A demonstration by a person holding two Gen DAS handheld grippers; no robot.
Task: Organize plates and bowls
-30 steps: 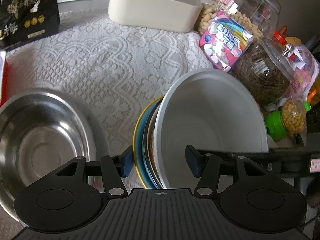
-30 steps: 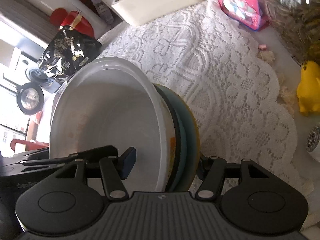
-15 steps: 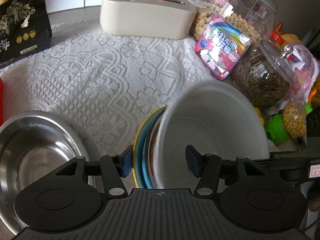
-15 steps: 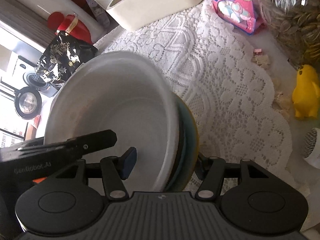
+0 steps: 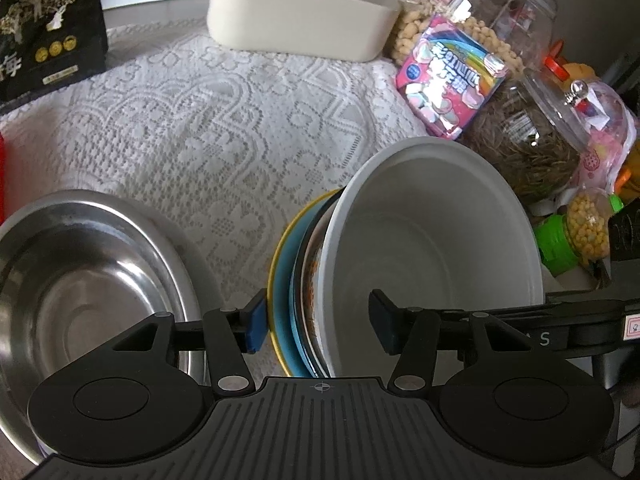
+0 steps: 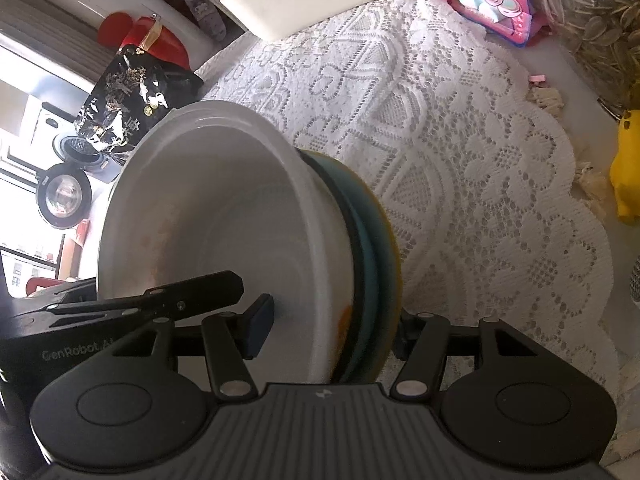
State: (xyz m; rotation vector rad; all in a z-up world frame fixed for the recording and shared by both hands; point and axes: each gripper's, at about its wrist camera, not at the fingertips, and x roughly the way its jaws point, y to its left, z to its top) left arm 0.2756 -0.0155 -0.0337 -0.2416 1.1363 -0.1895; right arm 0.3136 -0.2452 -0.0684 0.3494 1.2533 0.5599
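Note:
A stack of dishes is held between both grippers above the lace cloth: a white bowl (image 5: 432,240) on top, then a patterned dish, a blue plate and a yellow plate (image 5: 280,264) at the bottom. My left gripper (image 5: 318,322) is shut on one side of the stack. My right gripper (image 6: 332,330) is shut on the other side, where the white bowl (image 6: 208,216) and blue and yellow plates (image 6: 380,248) show. A steel bowl (image 5: 80,280) sits on the table left of the stack.
A beige box (image 5: 300,20) stands at the back, a black packet (image 5: 48,28) at back left. A pink candy bag (image 5: 452,84) and jars of snacks (image 5: 528,132) crowd the right. A yellow toy (image 6: 626,168) is at the cloth's right edge.
The stack has stayed clamped between both grippers and has shifted slightly over the table; the steel bowl appears lower and nearer on the left.

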